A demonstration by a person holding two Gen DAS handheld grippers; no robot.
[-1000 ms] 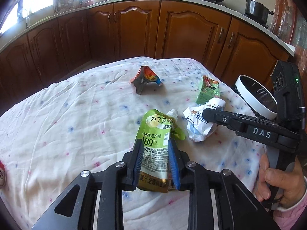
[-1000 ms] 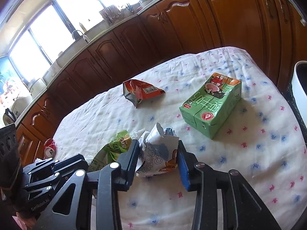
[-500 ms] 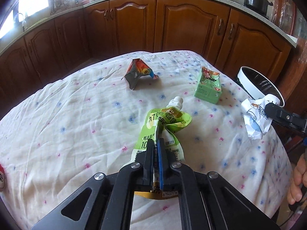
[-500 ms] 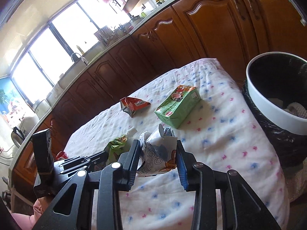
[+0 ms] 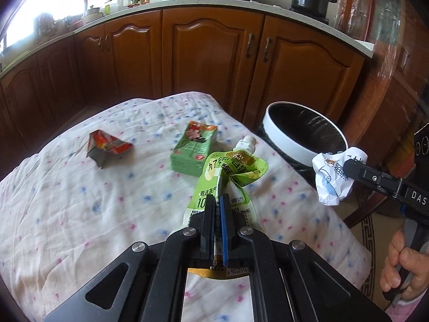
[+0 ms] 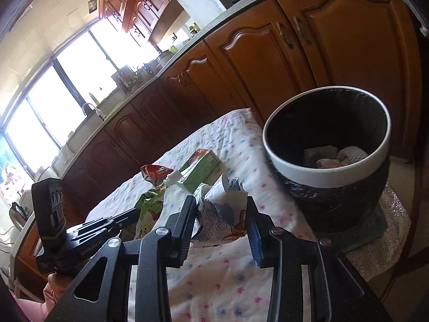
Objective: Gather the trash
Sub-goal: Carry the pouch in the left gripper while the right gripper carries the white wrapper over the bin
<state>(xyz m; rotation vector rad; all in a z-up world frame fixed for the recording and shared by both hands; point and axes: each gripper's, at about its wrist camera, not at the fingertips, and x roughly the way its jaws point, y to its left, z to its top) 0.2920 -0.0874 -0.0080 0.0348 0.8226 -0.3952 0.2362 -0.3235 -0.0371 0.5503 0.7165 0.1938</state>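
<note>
Green and crumpled, the drink pouch is pinched flat between the left tongs, lifted off the tabletop with its white spout pointing toward the bin. The right tongs grip a crumpled white wrapper, held just short of the bin's white rim, above the tabletop's edge. By my reading, the carrying step is in hand: both pieces are picked up and neither is dropped yet. The next move calls for bringing the wrapper over the dark opening and letting go, then the same with the pouch; the wrapper looks light, so it should be well inside the rim before release

Two pieces lie on the cloth yet: a green carton and a red snack packet, apart from each other. The bin holds some scraps at the bottom, too dim to name. The pouch's lower end is hidden behind the left tongs, and only part of the hand on the right handle shows at the frame edge
</note>
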